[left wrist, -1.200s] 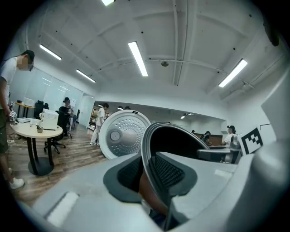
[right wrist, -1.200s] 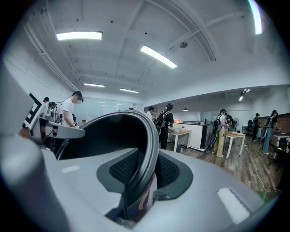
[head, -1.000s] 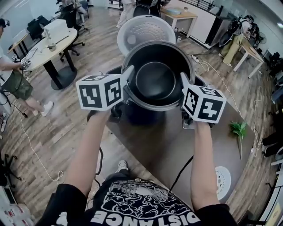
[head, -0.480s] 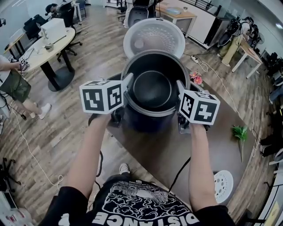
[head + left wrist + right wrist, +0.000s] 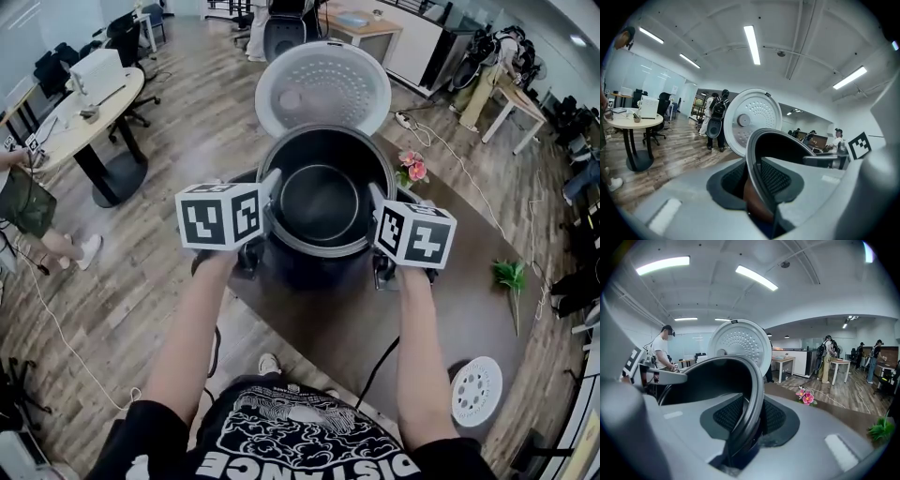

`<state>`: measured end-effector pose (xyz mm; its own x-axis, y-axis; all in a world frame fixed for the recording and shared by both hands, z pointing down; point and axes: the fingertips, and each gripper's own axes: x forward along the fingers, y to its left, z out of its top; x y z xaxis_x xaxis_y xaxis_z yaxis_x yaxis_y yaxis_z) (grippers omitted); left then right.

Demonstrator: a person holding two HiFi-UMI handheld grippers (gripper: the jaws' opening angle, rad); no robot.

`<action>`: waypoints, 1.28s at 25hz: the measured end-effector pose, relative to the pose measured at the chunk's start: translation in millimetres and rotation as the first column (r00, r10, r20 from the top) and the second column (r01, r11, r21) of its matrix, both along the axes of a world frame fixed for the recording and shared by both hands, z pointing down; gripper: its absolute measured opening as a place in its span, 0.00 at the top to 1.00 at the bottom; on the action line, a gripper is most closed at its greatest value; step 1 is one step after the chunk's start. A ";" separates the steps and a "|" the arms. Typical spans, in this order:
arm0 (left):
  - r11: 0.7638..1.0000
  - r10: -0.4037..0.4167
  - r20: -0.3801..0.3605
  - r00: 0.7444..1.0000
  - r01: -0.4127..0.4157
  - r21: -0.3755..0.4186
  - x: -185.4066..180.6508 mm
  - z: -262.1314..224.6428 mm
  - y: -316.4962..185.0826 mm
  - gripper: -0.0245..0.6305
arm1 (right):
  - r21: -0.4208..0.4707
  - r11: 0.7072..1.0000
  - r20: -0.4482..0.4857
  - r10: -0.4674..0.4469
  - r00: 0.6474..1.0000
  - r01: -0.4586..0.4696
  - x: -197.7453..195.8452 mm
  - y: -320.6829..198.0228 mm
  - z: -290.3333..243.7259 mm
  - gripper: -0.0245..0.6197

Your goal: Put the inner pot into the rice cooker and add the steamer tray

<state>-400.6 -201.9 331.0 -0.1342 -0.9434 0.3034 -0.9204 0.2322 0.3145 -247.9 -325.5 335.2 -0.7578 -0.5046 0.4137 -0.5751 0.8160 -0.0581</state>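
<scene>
Compared with a second ago, the inner pot point(image 5: 323, 192) has been brought lower over the open dark rice cooker point(image 5: 309, 270), whose white lid point(image 5: 323, 89) stands raised behind it. The pot's rim is clamped on one side by the left gripper point(image 5: 272, 187) and on the other by the right gripper point(image 5: 375, 202). The cooker is set on a brown table point(image 5: 469, 291). A white steamer tray point(image 5: 476, 391), pink flowers point(image 5: 411, 169) and a green sprig point(image 5: 509, 275) lie apart on the table. An office with a wood floor point(image 5: 187, 112) is seen around it.

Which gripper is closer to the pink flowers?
Right. The right gripper grips the pot rim beside the flowers; the left gripper holds the opposite rim.
</scene>
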 end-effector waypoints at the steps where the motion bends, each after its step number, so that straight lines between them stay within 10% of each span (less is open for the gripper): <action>1: 1.000 0.002 -0.003 1.000 -0.002 -0.005 -1.9 3.5 -1.0 0.82 | -0.004 1.000 -0.004 0.006 1.000 -0.006 -0.9 -0.6 3.0 0.80; 32: 0.991 0.079 0.034 0.996 -0.075 -0.111 -0.2 65.4 -23.4 0.80 | -0.010 0.994 -0.104 0.111 0.988 -0.113 8.2 -10.0 62.8 0.78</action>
<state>-400.8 -225.2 396.4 -0.0758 -0.9125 0.4020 -0.9477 0.1913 0.2556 -239.7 -335.5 398.0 -0.6501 -0.5763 0.4952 -0.6662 0.7457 -0.0068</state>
